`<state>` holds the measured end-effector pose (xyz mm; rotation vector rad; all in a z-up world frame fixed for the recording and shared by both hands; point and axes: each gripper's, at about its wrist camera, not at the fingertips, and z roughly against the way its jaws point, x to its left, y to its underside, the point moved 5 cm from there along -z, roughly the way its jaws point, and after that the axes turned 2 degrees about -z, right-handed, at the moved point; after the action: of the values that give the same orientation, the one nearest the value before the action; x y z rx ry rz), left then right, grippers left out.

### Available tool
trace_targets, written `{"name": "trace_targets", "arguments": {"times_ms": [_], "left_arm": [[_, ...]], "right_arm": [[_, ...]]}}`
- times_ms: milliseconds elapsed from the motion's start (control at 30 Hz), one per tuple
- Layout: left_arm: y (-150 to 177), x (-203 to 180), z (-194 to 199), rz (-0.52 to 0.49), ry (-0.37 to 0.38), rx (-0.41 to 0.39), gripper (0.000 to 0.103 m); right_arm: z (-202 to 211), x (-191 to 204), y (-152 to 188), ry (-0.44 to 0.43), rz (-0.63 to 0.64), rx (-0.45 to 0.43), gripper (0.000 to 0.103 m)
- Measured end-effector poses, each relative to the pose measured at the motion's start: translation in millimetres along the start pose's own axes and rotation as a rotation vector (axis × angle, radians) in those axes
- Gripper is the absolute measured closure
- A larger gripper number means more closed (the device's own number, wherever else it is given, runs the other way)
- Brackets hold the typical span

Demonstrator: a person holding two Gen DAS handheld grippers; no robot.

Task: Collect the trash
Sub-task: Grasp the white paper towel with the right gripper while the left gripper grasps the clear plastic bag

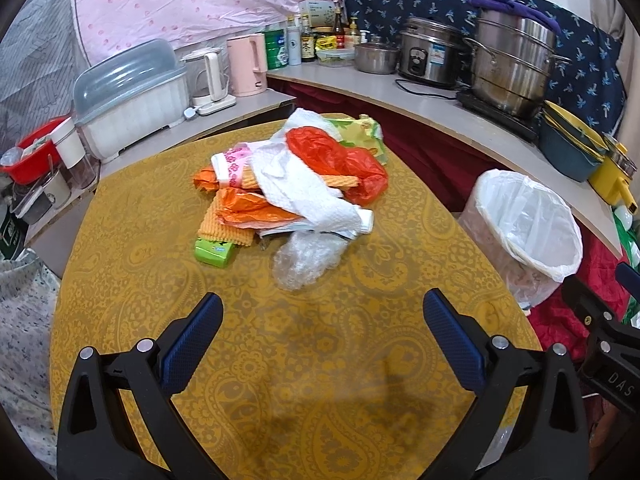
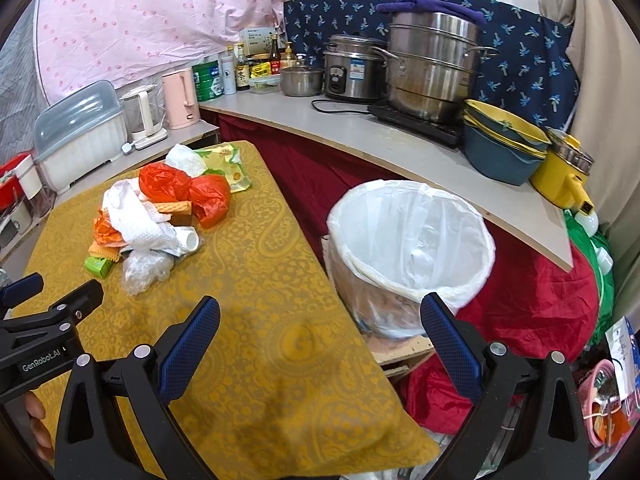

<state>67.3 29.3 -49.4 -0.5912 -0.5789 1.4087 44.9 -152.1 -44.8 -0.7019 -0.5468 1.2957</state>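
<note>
Two grippers, left gripper [image 1: 322, 316] marked "GenRobot.AI" and right gripper [image 2: 320, 320] marked "DAS", hover spread wide, empty, above the trash pile [image 1: 294, 184] on the tabletop [image 1: 320, 380].

We see a table [image 1: 160, 360] under a mustard paisley cloth. At its centre lies a trash heap [image 1: 296, 184]: white paper [image 1: 304, 188] on top, a red bag [image 1: 340, 160] at two o'clock, a green carton [image 1: 214, 251] at seven, clear wrap [image 1: 308, 258] at six.
</note>
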Motion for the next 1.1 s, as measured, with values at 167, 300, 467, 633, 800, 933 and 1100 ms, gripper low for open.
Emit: {"name": "trace_targets", "arguments": {"times_ms": [167,300,467,633,800,933,1100], "left_arm": [[-6.9,30.1,-21.5,0.043,-0.016,0.021,0.007],[-11.1,58.2,-37.2,0.075,-0.031,0.033,0.007],[-13.6,100.7,-56.3,0.141,-0.079,0.058,0.007],[-12.7,130.4,-72.2,0.188,-0.108,0.084,0.007],[-11.6,149.5,-88.0,0.211,-0.109,0.111,0.007],[-11.2,156.6,-97.7,0.222,-0.096,0.129,0.007],[-15.6,148.4,-107.4,0.204,-0.064,0.134,0.007]], "right_arm": [[-19.8,26.0,-13.4,-0.058,-0.001,0.004,0.007],[-39.5,60.6,-22.7,-0.116,0.03,0.018,0.007],[-63.5,111.3,-28.5,-0.203,0.089,0.044,0.013],[-90.9,164.8,-31.9,-0.286,0.149,0.079,0.024],[-111.5,197.3,-37.4,-0.339,0.158,0.107,0.031],[-128.8,209.5,-39.0,-0.345,0.16,0.133,0.047],[-141.2,205.8,-29.8,-0.397,0.125,0.187,0.082]]}}
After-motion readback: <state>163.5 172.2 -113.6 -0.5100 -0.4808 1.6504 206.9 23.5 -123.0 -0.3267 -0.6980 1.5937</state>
